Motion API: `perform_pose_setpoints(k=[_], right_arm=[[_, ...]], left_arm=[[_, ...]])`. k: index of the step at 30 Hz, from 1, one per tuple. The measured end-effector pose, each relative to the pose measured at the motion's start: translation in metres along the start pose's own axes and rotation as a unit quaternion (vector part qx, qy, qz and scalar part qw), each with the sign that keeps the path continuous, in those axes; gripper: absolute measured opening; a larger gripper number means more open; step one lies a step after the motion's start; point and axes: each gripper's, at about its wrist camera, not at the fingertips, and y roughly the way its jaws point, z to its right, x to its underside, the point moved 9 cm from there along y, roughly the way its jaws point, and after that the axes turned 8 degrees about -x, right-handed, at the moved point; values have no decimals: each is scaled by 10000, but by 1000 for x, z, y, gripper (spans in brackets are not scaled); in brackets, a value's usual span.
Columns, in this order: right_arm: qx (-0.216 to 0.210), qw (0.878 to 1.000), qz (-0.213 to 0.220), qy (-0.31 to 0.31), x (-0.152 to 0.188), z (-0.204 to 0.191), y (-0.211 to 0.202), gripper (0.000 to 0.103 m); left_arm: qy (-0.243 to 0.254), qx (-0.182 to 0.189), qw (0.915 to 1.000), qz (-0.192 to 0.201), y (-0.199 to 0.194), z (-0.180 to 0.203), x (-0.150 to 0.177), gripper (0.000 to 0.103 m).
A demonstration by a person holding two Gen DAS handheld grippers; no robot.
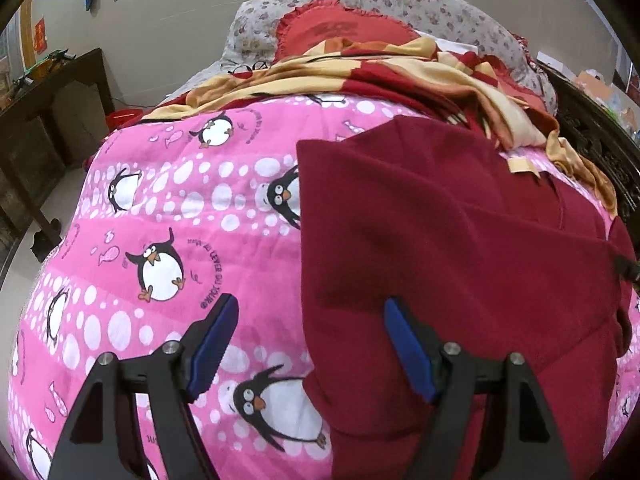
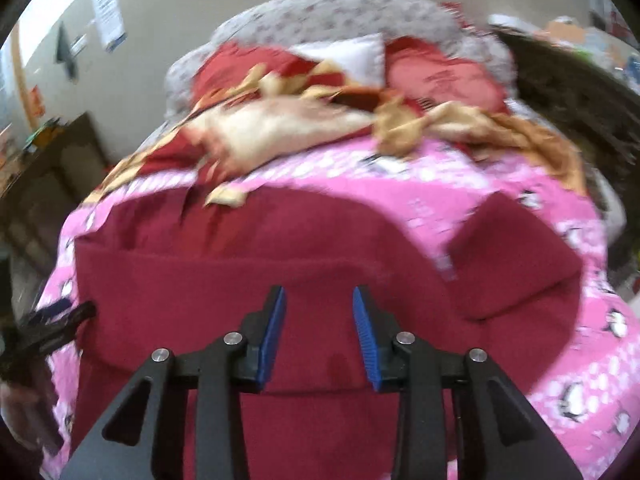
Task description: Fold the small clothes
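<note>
A dark red garment (image 1: pixel 452 248) lies spread on the pink penguin quilt (image 1: pixel 168 208), with one part folded over on top. My left gripper (image 1: pixel 310 308) is open and empty, hovering over the garment's left edge: its right finger is above the cloth, its left finger above the quilt. In the blurred right wrist view the same garment (image 2: pixel 248 248) fills the middle, with a sleeve (image 2: pixel 516 256) sticking out to the right. My right gripper (image 2: pixel 319 300) is open and empty above the garment. The left gripper's tip (image 2: pixel 68 320) shows at the garment's left edge.
A crumpled red and yellow blanket (image 1: pixel 380 68) and red pillows (image 1: pixel 340 28) lie at the far end of the bed, against a floral cushion (image 1: pixel 440 4). A dark wooden table (image 1: pixel 44 120) stands to the left. A dark carved bed frame (image 1: pixel 600 148) runs along the right.
</note>
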Motion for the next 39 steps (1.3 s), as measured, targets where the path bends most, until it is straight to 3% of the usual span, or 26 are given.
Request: perform_pose_setpoints(k=[6, 15, 20, 25, 29, 32, 36, 39], right_arm=[[277, 9979, -529, -262, 18, -4, 50, 43], [211, 9988, -234, -375, 8, -9, 12, 43], [189, 9993, -216, -228, 17, 0, 4, 43], [374, 9977, -558, -44, 38, 28, 29, 42], [127, 9990, -400, 137, 33, 30, 15, 42], [202, 9992, -203, 276, 34, 38, -1, 43], [192, 9968, -704, 338, 55, 48, 21, 43], [-18, 9981, -409, 468, 47, 48, 0, 43]], left_arm=[[7, -60, 9999, -98, 10, -2, -4, 79], [-155, -1, 9997, 202, -5, -7, -30, 79], [-203, -188, 9996, 86, 18, -6, -36, 79], [-203, -230, 9993, -202, 42, -5, -30, 82], [-162, -211, 9995, -151, 28, -8, -31, 81], [-191, -57, 9998, -15, 7, -8, -25, 81], [-109, 45, 9999, -26, -6, 0, -9, 81], [101, -32, 9999, -27, -16, 6, 4, 81]])
